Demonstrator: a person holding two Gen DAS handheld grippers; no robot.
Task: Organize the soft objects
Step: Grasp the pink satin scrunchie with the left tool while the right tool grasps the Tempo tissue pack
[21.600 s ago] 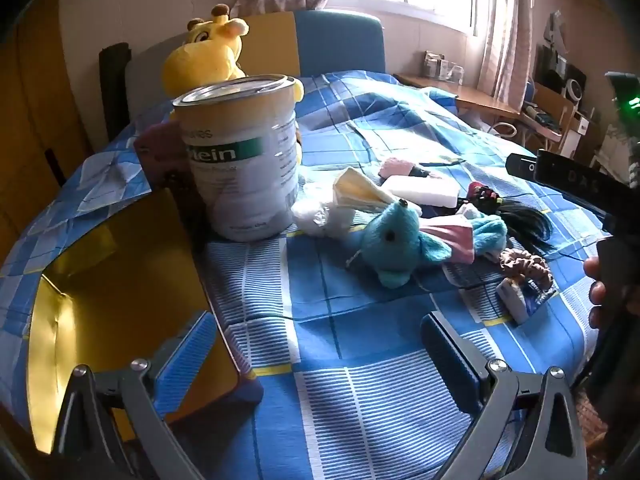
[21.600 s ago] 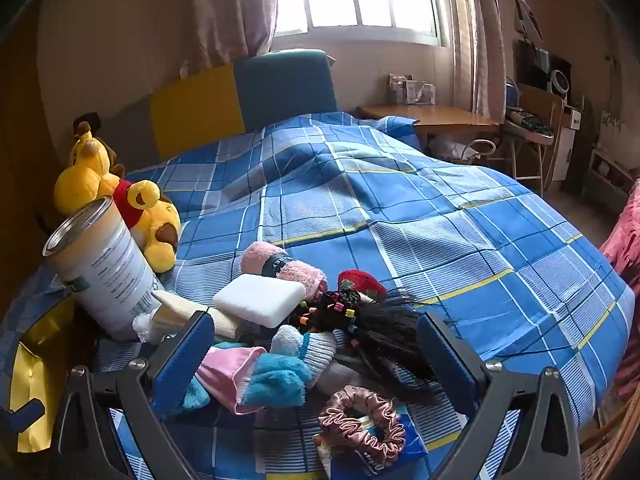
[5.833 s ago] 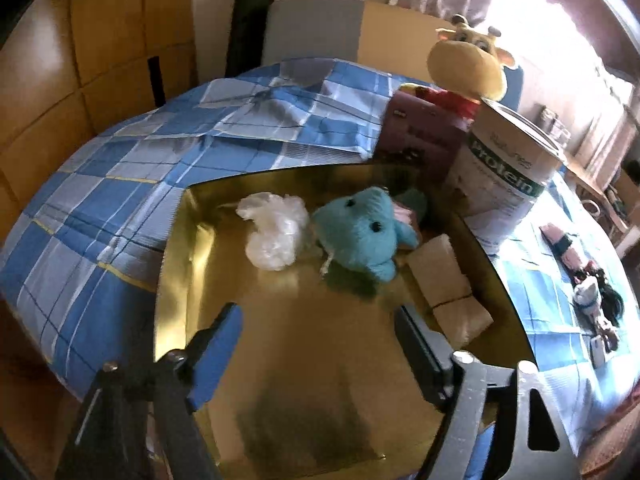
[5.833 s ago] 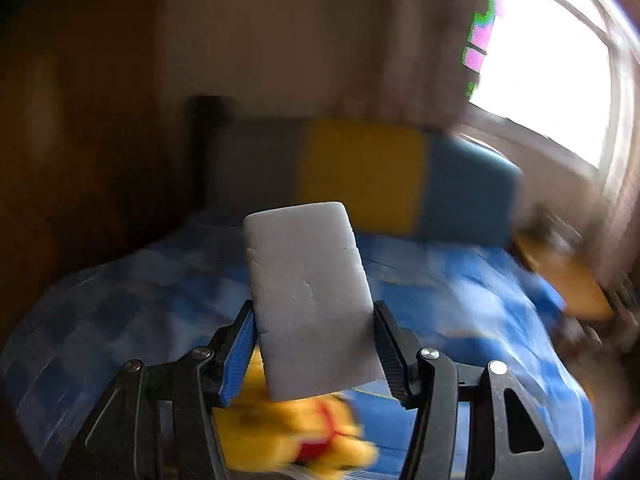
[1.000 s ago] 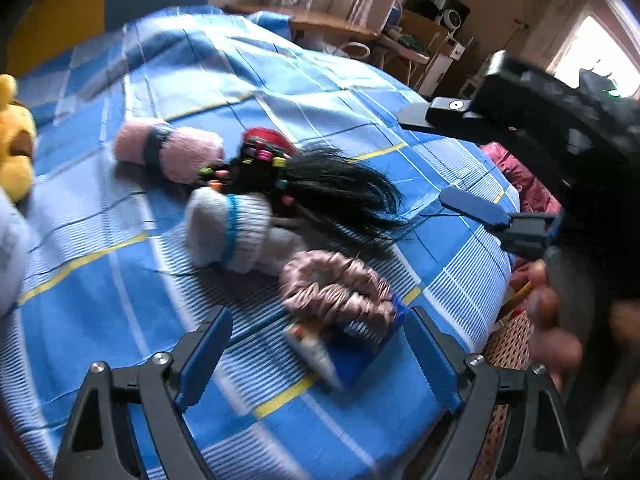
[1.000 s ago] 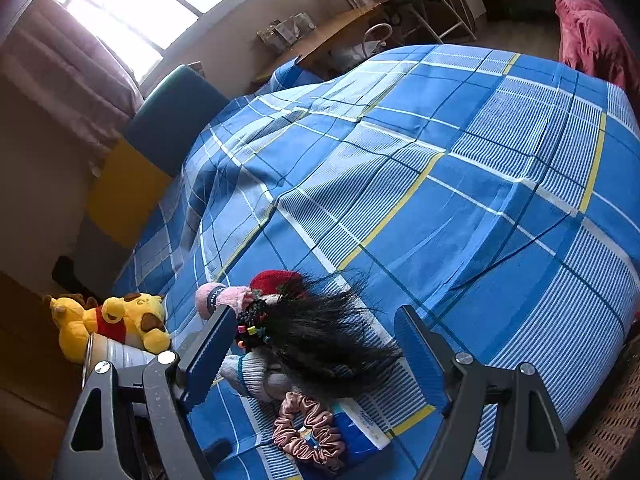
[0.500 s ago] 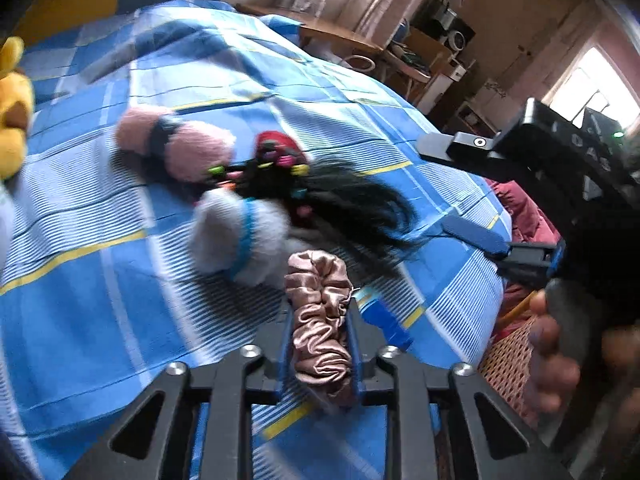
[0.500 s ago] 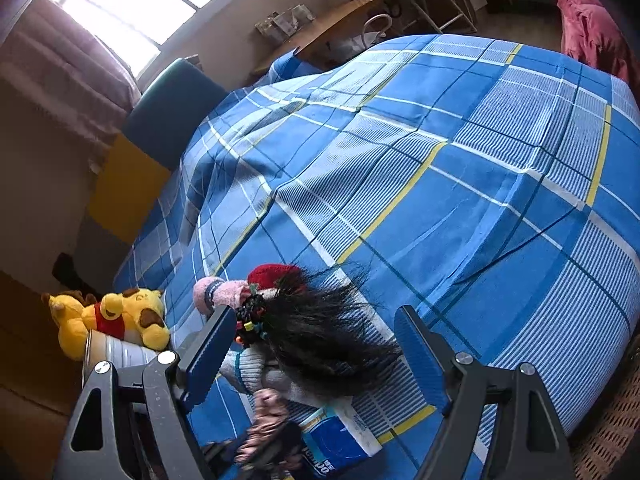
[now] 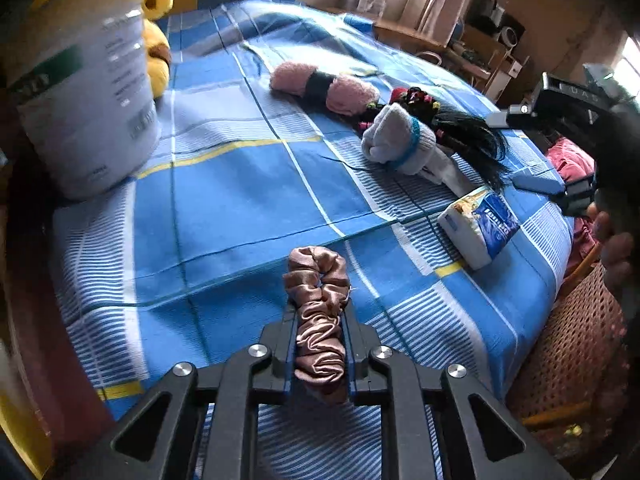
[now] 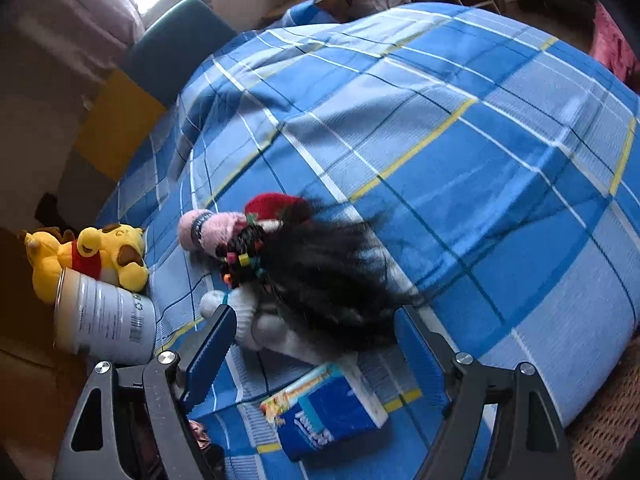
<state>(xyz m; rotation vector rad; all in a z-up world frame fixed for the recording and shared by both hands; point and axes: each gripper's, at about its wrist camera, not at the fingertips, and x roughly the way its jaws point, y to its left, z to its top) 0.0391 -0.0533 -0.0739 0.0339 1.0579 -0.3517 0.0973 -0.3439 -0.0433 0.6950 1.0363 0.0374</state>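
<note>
My left gripper (image 9: pixel 319 320) is shut on a pink satin scrunchie (image 9: pixel 319 312), held just above the blue checked bedspread (image 9: pixel 240 200). Further back lie a rolled white sock (image 9: pixel 398 140), a black wig with coloured beads (image 9: pixel 460 132) and a pink fluffy roll with a black band (image 9: pixel 324 88). A blue tissue pack (image 9: pixel 480 228) lies to the right. My right gripper (image 10: pixel 316 332) hangs open above the wig (image 10: pixel 320 272) and sock (image 10: pixel 256 320), with the tissue pack (image 10: pixel 324 412) just below it. A person's hand (image 9: pixel 616 248) holds the right gripper.
A tall white tin (image 9: pixel 84 92) stands at the left, with a yellow plush bear (image 10: pixel 92 256) behind it. The tin (image 10: pixel 104 320) sits near the bed's edge. A woven basket (image 9: pixel 568 360) stands off the bed at right. A desk and shelves line the far wall.
The left jaws closed on the scrunchie, lifted it off the tissue pack and carried it left, away from the pile. The right gripper dipped slightly toward the wig, still open.
</note>
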